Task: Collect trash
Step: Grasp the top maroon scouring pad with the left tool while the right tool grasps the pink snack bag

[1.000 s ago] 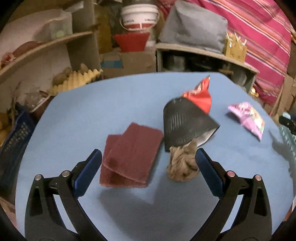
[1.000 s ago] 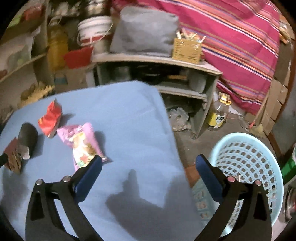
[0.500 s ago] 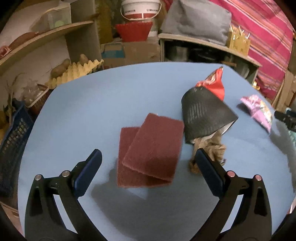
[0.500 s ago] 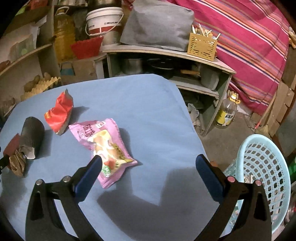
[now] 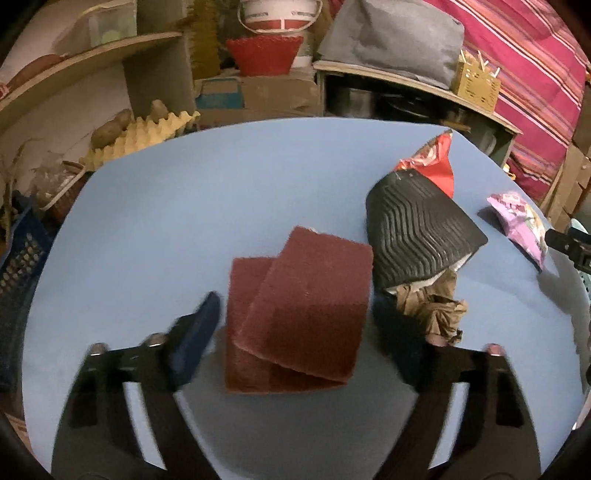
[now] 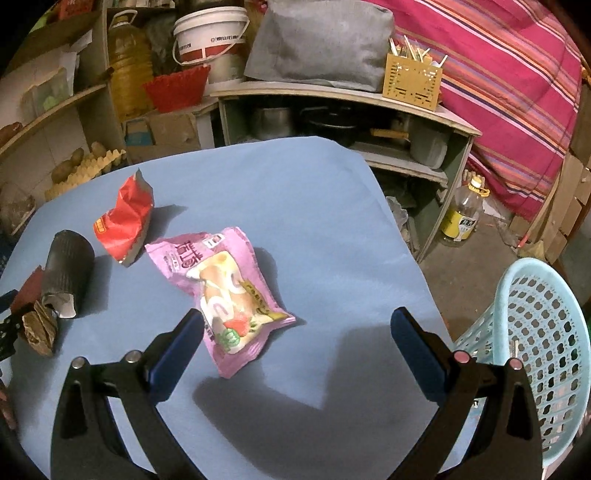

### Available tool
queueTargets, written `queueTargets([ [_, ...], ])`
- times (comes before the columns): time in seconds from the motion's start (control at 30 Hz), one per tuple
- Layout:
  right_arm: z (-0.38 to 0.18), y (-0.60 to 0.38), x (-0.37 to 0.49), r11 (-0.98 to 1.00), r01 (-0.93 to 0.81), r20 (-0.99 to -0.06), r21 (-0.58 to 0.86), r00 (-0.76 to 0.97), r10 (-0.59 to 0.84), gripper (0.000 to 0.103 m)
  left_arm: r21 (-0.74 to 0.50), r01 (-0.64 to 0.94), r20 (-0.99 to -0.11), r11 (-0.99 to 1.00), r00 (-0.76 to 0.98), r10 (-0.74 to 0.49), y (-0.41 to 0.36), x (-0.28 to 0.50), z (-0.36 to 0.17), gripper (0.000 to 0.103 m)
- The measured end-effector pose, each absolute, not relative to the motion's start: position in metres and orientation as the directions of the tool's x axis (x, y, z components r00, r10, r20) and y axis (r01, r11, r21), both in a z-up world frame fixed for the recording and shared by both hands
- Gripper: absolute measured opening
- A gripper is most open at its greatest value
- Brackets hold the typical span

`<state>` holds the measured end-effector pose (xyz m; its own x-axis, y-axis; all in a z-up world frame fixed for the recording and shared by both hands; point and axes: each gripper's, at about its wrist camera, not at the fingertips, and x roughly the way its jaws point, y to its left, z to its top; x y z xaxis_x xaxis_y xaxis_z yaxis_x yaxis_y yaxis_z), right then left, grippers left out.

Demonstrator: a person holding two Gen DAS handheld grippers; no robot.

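Observation:
Two stacked maroon scouring pads lie on the blue table between the fingers of my left gripper. Its jaws are closing around them, with a little gap still on each side. Right of the pads lies a black ribbed cup with crumpled brown paper at its mouth, and behind it a red snack bag. A pink snack wrapper lies flat just ahead of my right gripper, close to its left finger. That gripper is open and holds nothing.
A light blue perforated basket stands on the floor off the table's right edge. Shelves with a white bucket, a red basket and egg trays stand behind the table. A dark blue crate sits at the left.
The left gripper has swung left, so the maroon pads now sit between its fingers, and its jaws have narrowed. The right gripper has moved up to the pink wrapper.

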<state>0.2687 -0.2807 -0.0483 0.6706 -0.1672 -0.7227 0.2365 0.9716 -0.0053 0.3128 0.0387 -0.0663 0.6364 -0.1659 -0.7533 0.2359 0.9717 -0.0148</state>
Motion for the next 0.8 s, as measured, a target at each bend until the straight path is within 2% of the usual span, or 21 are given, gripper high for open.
queueTargets([
  [0.13, -0.05, -0.279, 0.269, 0.973, 0.232, -0.725, -0.004, 0.669, -0.163, 0.099, -0.017, 0.238, -0.742, 0.971, 0.648, -0.172, 0.039, 0.309, -0.065, 0.071],
  [0.17, -0.05, -0.279, 0.268, 0.973, 0.231, -0.724, -0.004, 0.67, -0.162, 0.099, -0.025, 0.238, -0.738, 0.971, 0.651, -0.179, 0.041, 0.309, -0.064, 0.062],
  [0.47, -0.05, -0.276, 0.27, 0.976, 0.218, -0.719, 0.014, 0.68, -0.141, 0.099, -0.025, 0.205, -0.708, 0.978, 0.687, -0.162, 0.05, 0.302, -0.052, 0.062],
  [0.67, -0.051, -0.266, 0.274, 0.98, 0.197, -0.717, 0.018, 0.686, -0.125, 0.099, -0.015, 0.149, -0.642, 0.989, 0.756, -0.124, 0.067, 0.288, -0.029, 0.062],
  [0.8, -0.054, -0.259, 0.28, 0.983, 0.182, -0.722, 0.012, 0.682, -0.117, 0.099, -0.026, 0.118, -0.632, 0.993, 0.767, -0.108, 0.076, 0.285, -0.025, 0.062],
])
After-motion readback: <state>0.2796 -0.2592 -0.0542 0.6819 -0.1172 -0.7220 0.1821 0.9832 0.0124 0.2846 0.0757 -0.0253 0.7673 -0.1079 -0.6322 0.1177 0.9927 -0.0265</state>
